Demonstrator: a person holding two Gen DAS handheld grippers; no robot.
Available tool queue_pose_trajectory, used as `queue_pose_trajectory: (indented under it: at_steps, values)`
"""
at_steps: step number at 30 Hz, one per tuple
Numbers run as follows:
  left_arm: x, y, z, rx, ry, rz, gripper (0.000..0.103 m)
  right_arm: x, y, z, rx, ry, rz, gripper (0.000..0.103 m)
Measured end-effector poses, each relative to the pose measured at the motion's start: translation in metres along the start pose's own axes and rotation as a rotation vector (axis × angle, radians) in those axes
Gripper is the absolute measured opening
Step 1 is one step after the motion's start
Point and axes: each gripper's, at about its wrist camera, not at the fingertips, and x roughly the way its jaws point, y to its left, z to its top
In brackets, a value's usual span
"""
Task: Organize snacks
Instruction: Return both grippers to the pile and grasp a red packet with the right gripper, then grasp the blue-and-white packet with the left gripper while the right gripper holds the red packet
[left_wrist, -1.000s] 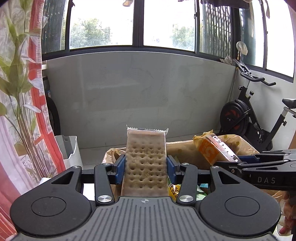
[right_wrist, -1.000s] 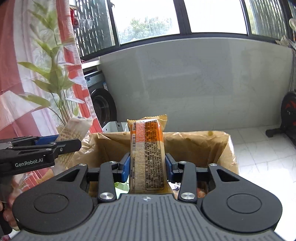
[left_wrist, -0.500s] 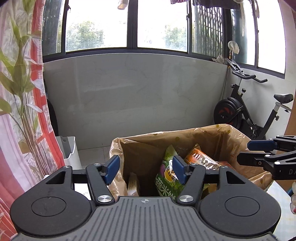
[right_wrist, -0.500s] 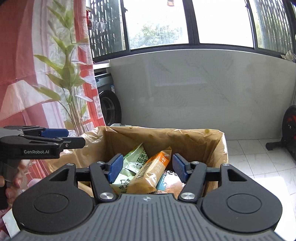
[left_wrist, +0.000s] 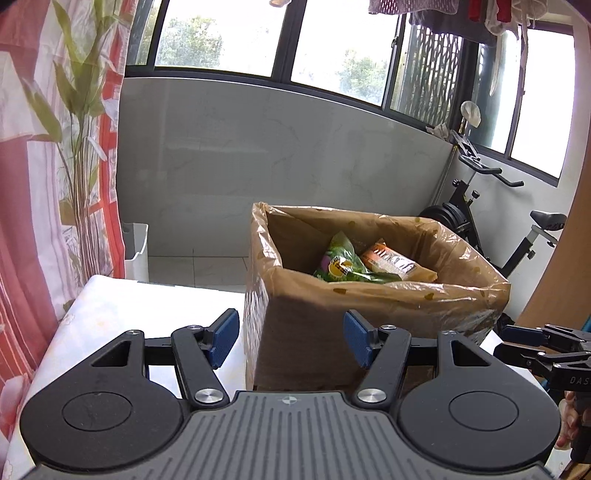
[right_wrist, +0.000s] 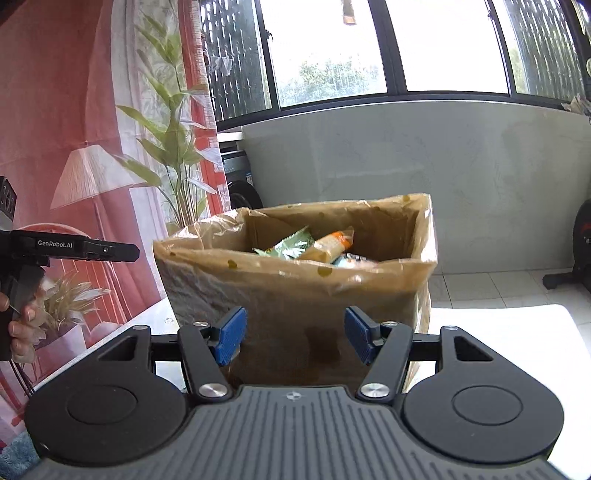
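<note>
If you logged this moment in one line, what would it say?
left tongs: open, empty | right tongs: open, empty | snacks: inside lined box | box: on table

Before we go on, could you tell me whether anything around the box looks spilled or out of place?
Nothing stands out. The lined box sits upright on the table, with the snack packets inside it and none spilled.

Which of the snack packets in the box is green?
The green packet with the yellow circle, lying to the left of the orange packet in the lined box as the left wrist camera shows it. The other one is orange and brown.
</note>
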Motion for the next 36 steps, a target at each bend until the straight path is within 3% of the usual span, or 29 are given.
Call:
queue_pose_trajectory:
  at_steps: [8,11,19,23,26,31,36]
  values:
    - [0.027,0.000,-0.039,-0.001,0.108,0.025,0.065,0.042,-0.001,-0.054,0.042,0.217,0.021,0.063]
    - [0.035,-0.002,-0.047,0.015,0.133,0.039,0.065,0.067,0.014,-0.072,-0.041,0.281,0.033,0.062]
    - [0.050,0.006,-0.064,0.023,0.177,0.053,0.065,0.116,0.046,-0.096,-0.266,0.352,0.059,0.062]
    - [0.060,0.010,-0.075,0.028,0.215,0.054,0.065,0.127,0.047,-0.105,-0.302,0.390,0.030,0.062]
    - [0.072,0.010,-0.085,0.033,0.258,0.049,0.065,0.125,0.049,-0.110,-0.331,0.375,-0.007,0.057]
    - [0.088,0.001,-0.099,0.057,0.306,0.038,0.065,0.115,0.055,-0.114,-0.361,0.372,-0.011,0.038]
    - [0.103,-0.007,-0.106,0.072,0.330,0.037,0.066,0.105,0.050,-0.119,-0.311,0.383,-0.002,0.035]
